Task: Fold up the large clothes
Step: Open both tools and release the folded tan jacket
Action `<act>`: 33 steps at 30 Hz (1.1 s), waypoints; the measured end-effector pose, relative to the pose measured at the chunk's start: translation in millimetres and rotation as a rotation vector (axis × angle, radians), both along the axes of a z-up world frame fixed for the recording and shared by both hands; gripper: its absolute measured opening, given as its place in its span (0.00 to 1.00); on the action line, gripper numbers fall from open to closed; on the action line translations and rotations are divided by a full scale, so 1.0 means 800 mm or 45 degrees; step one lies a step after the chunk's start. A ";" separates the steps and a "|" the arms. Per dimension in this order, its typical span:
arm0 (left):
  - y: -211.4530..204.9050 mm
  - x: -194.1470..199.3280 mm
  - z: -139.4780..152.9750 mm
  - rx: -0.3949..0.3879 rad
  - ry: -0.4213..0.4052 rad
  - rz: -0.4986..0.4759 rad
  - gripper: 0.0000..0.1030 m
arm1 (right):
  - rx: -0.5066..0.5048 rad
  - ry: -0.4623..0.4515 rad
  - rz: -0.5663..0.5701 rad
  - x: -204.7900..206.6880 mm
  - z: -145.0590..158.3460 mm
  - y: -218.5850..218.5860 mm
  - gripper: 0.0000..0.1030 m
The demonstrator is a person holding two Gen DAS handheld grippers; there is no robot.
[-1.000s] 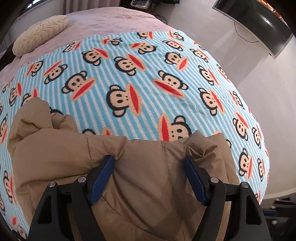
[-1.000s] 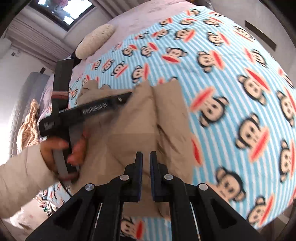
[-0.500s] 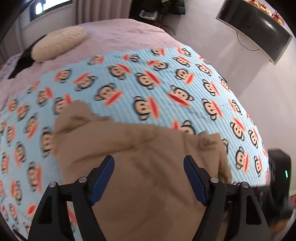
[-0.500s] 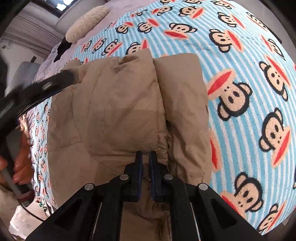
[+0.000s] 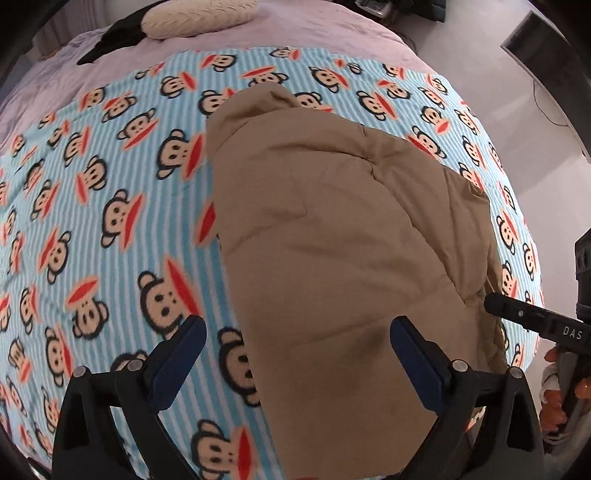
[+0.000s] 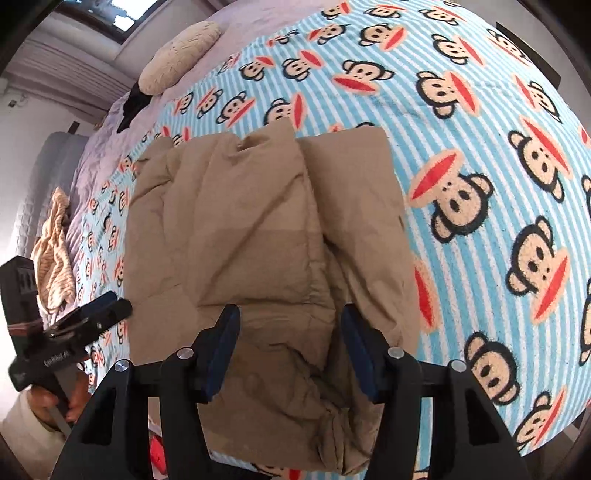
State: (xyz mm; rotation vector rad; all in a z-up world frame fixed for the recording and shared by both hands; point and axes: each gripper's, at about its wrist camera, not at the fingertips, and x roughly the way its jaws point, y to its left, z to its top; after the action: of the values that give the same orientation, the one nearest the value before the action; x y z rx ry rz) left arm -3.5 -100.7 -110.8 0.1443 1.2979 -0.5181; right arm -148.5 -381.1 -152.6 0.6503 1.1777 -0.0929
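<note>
A tan padded jacket [image 5: 332, 236] lies folded in a long bundle on the blue striped monkey-print blanket [image 5: 110, 229]. My left gripper [image 5: 295, 343] hovers above the jacket's near left edge. Its jaws are opening wide, with one finger over the blanket, the other over the jacket, and nothing pressed between them. My right gripper [image 6: 290, 328] is low over the jacket [image 6: 258, 229] at its near end. Its jaws are opening too, and the pads stand clear of the fabric fold between them. The left gripper [image 6: 110, 306] also shows at the left edge of the right wrist view, held in a hand.
A cream pillow [image 5: 195, 18] and a dark garment [image 5: 110, 40] lie at the far end of the lilac bed cover [image 5: 332, 26]. A striped beige cloth [image 6: 55, 240] sits by the bed's left side. A wall screen [image 5: 546, 66] hangs to the right, and the bed's edge runs close to me.
The right gripper was shut on the jacket's fold and now stands open. The left gripper has swung sideways off the jacket with its jaws spread wider. The jacket now lies folded.
</note>
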 end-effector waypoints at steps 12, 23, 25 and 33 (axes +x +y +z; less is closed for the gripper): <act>0.000 -0.032 -0.008 0.104 0.005 0.104 0.97 | 0.020 0.127 0.103 0.001 -0.041 0.014 0.59; 0.006 -0.058 0.010 0.137 -0.039 0.229 0.99 | 0.008 0.104 0.200 -0.005 -0.011 0.013 0.60; 0.007 -0.061 0.013 0.138 -0.048 0.245 0.99 | 0.010 0.098 0.202 -0.009 -0.006 0.010 0.60; 0.010 -0.064 0.009 0.127 -0.012 0.255 0.99 | 0.007 0.073 0.137 -0.024 0.003 -0.013 0.66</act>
State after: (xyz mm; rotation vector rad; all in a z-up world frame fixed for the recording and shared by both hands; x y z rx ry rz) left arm -54.8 -92.9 -103.4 0.0983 1.3130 -0.2820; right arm -168.0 -391.7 -149.8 0.5913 1.2663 -0.0175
